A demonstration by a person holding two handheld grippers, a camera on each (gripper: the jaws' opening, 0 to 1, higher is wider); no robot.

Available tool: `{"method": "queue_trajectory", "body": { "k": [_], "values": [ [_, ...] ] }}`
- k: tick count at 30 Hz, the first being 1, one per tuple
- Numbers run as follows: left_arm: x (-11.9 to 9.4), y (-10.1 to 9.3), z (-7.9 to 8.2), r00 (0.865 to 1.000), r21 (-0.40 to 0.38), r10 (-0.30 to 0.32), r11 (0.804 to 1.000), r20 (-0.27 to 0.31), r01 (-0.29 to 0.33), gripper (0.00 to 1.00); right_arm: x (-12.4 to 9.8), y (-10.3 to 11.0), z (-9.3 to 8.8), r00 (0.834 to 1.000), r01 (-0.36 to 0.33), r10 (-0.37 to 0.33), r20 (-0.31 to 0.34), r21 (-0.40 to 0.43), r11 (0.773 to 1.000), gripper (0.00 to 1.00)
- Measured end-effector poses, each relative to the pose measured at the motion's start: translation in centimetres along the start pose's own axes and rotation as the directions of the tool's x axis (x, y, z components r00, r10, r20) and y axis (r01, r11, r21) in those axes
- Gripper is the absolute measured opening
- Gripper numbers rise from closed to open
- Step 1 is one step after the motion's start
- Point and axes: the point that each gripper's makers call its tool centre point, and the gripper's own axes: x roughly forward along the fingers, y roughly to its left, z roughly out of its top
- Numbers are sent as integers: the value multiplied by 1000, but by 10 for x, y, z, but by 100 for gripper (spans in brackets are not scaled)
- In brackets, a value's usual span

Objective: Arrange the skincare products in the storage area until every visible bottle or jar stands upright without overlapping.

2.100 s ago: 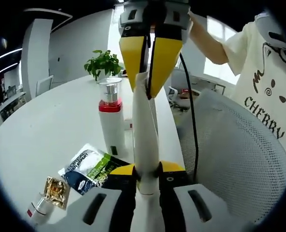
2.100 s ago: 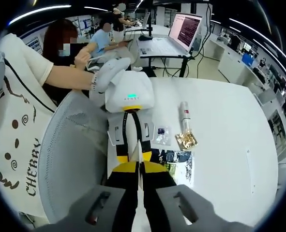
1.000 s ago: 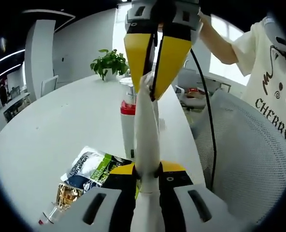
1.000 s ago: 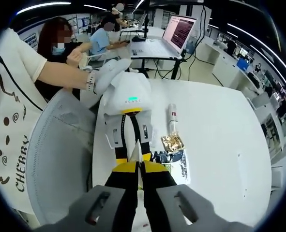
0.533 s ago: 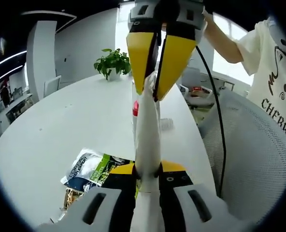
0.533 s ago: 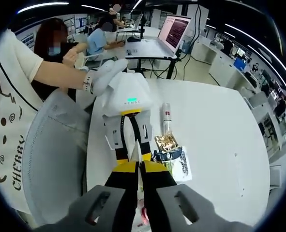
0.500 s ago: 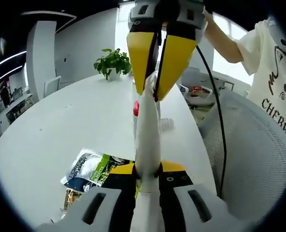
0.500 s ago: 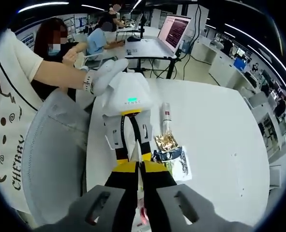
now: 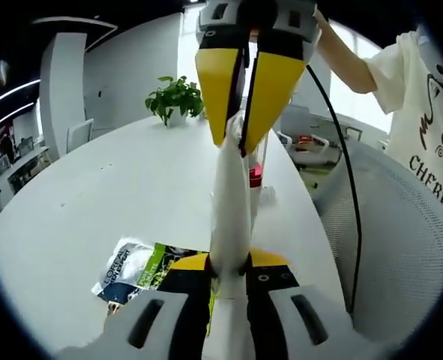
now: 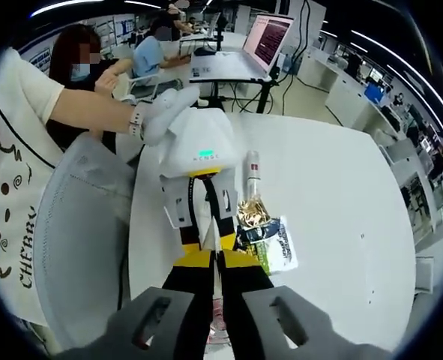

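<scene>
Two grippers point(image 9: 228, 271) point(image 10: 213, 264) pinch one smooth white tapered tube point(image 9: 229, 202).

shirt point(image 9: 431, 127): "CHERRY" in part | sachet point(image 9: 135, 265): print too blurred to read

Open-plan office: long rows of desks with an open laptop point(image 10: 264, 41), seated workers point(image 10: 79, 71), grey mesh office chair point(image 10: 75, 240), potted green plant point(image 9: 175, 97) at the round white tabletop's point(image 10: 341, 217) far edge.

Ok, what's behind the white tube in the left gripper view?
Behind the white tube stands a bottle with a red band; just its right edge shows, the rest is covered by the tube.
</scene>
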Motion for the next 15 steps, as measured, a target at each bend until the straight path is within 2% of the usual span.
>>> {"method": "queue_trajectory", "body": {
  "k": [6, 15],
  "values": [
    [1, 8, -1, 1000, -8, -9, 1000, 8, 9, 15, 1, -4, -1, 999, -11, 11, -39, -8, 1000, 2],
    [5, 4, 3, 1000, -22, -8, 1000, 21, 8, 14, 0, -2, -7, 995, -41, 40, -87, -11, 999, 2]
  ]
}}
